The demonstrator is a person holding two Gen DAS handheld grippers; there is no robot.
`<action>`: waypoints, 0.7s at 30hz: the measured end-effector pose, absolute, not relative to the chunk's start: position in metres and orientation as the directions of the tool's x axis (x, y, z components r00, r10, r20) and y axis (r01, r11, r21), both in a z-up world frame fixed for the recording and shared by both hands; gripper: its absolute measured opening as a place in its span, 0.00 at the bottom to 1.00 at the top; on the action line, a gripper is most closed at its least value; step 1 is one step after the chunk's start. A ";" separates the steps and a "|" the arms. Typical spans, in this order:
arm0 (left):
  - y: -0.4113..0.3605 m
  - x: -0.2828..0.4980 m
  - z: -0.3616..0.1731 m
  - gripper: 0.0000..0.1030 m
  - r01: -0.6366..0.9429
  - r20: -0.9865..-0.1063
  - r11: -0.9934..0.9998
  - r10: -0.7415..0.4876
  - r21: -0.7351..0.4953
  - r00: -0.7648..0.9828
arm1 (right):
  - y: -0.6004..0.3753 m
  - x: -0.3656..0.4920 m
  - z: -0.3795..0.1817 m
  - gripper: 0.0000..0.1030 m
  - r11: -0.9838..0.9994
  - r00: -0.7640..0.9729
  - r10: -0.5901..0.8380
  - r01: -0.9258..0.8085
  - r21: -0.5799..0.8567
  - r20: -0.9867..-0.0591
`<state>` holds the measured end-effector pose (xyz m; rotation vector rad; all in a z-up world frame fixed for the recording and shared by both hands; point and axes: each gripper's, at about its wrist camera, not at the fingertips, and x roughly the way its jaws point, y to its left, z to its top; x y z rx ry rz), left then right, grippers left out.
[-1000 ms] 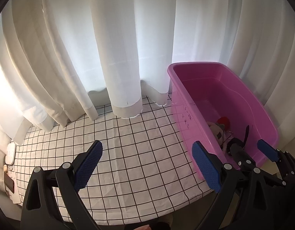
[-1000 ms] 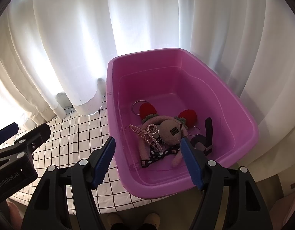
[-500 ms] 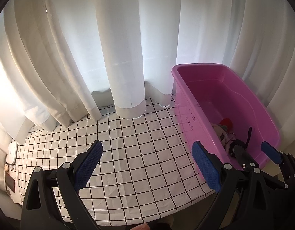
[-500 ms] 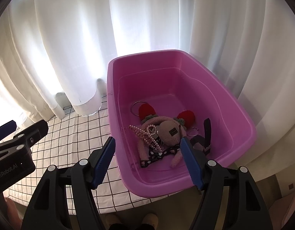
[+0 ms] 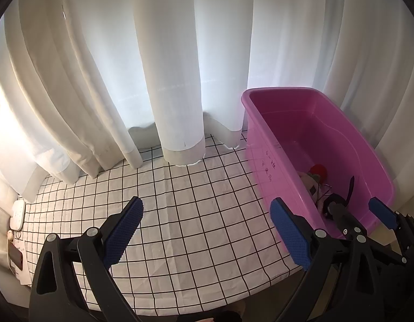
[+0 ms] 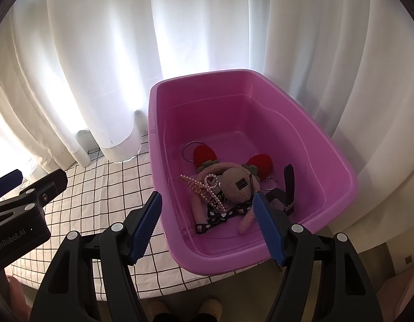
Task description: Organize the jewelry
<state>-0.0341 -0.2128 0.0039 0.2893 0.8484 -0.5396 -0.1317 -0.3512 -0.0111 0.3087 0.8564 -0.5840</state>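
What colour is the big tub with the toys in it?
The tub is pink-purple, like magenta. It shows best in the right wrist view.

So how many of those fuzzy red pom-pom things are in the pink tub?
2. One red pom-pom lies beside the metal ring; the other sits further right. More could hide under the pile in the tub.

Bright backlit curtains [image 5: 180, 67], fisheye-bent edges

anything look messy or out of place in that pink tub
Yes: in the pink tub the pearl strand, plush headband, metal rings and black strap lie tangled in one heap, not sorted.
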 end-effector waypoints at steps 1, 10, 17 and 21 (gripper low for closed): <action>-0.213 -0.034 0.004 0.91 0.558 -0.774 0.829 -0.335 0.029 0.538 | -0.351 -0.132 -0.011 0.65 0.803 0.513 -0.357 0.596 0.024 -0.781; -0.212 -0.033 0.003 0.91 0.561 -0.771 0.827 -0.330 0.042 0.544 | -0.351 -0.131 -0.012 0.65 0.803 0.512 -0.357 0.596 0.023 -0.781; -0.212 -0.032 0.003 0.92 0.563 -0.773 0.826 -0.335 0.035 0.539 | -0.350 -0.131 -0.012 0.65 0.800 0.509 -0.360 0.600 0.022 -0.782; -0.212 -0.031 0.003 0.92 0.563 -0.775 0.826 -0.332 0.036 0.537 | -0.350 -0.129 -0.012 0.65 0.800 0.506 -0.363 0.600 0.017 -0.783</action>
